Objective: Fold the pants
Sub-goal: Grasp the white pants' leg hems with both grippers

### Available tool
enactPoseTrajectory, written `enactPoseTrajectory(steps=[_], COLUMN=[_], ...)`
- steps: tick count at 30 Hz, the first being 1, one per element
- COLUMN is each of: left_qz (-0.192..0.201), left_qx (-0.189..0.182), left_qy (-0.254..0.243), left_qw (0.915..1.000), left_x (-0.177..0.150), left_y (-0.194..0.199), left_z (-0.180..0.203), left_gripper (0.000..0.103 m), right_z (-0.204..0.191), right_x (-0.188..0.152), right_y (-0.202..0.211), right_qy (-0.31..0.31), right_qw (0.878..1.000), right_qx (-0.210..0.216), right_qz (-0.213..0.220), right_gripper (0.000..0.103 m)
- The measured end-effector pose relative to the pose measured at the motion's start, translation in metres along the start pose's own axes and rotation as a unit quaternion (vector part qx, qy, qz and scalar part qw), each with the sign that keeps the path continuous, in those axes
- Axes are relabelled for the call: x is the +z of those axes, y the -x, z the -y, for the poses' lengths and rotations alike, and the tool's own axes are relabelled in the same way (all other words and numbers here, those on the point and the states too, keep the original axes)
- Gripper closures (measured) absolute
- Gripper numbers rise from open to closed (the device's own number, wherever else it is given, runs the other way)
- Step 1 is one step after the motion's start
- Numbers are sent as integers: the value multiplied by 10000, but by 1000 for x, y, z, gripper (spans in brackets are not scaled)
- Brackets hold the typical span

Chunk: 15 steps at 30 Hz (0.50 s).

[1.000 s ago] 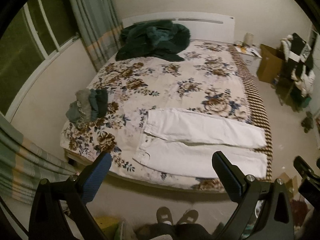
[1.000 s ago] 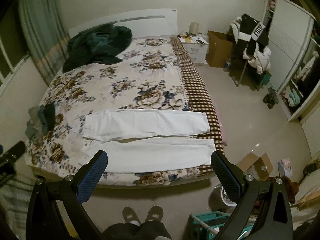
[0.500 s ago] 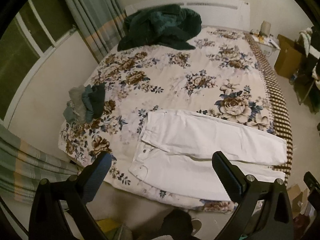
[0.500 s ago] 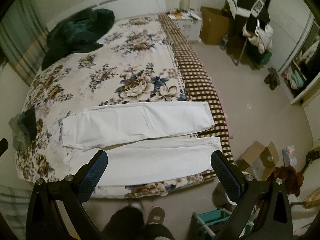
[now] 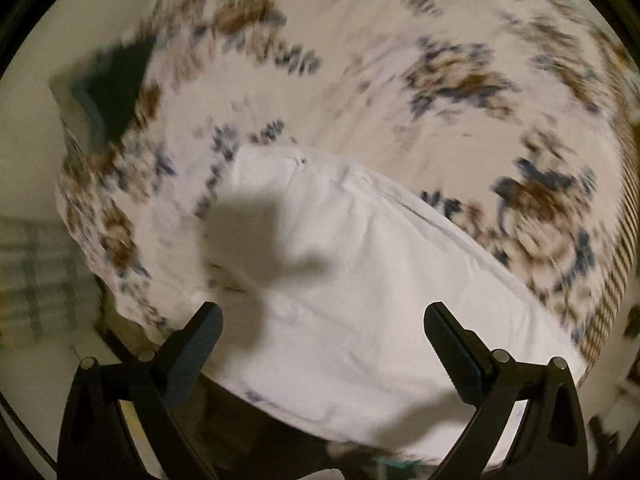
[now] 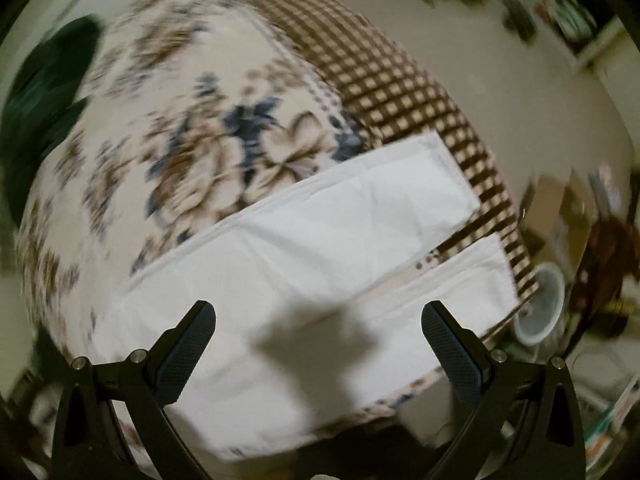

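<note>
One pair of white pants (image 5: 360,280) lies flat along the near edge of the bed (image 6: 240,100), two legs side by side, their hems reaching the checkered strip (image 6: 400,80) at the bed's right edge. One dark green garment (image 6: 36,92) sits at the far left corner; one dark pile (image 5: 116,80) at the left edge. Left gripper (image 5: 322,330): jaws wide apart, holding nothing, over the waist end. Right gripper (image 6: 318,326): jaws wide apart, holding nothing, over the legs. Both views motion-blurred; contact with the fabric cannot be told.
</note>
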<state>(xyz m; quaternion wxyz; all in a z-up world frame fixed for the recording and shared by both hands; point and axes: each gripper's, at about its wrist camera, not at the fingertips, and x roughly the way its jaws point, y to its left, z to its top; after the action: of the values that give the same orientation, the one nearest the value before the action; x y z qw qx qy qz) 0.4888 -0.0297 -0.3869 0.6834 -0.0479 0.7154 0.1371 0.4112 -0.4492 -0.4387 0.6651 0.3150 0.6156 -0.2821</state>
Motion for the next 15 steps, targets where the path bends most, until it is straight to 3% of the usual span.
enactPoseTrajectory(steps=[7,10,15], left_qz=[-846,-1118,-1181], left_qx=[-160,-242,-180], left_qy=[887,1254,1584], left_qw=[9923,9855,9801], left_x=[85,106,125], left_y=[-110,-146,-181], left_z=[3,1,-2], left_gripper=[0,0,3], right_z=[30,48,60], right_x=[74,86,105], right_y=[-130,-163,-213], right_qy=[-1290,-1706,-2147], right_qw=[9898,9827,9738], right_qx=[-108,-138,-178], right_qz=[-594,-712,-733], right_gripper=[0,0,0])
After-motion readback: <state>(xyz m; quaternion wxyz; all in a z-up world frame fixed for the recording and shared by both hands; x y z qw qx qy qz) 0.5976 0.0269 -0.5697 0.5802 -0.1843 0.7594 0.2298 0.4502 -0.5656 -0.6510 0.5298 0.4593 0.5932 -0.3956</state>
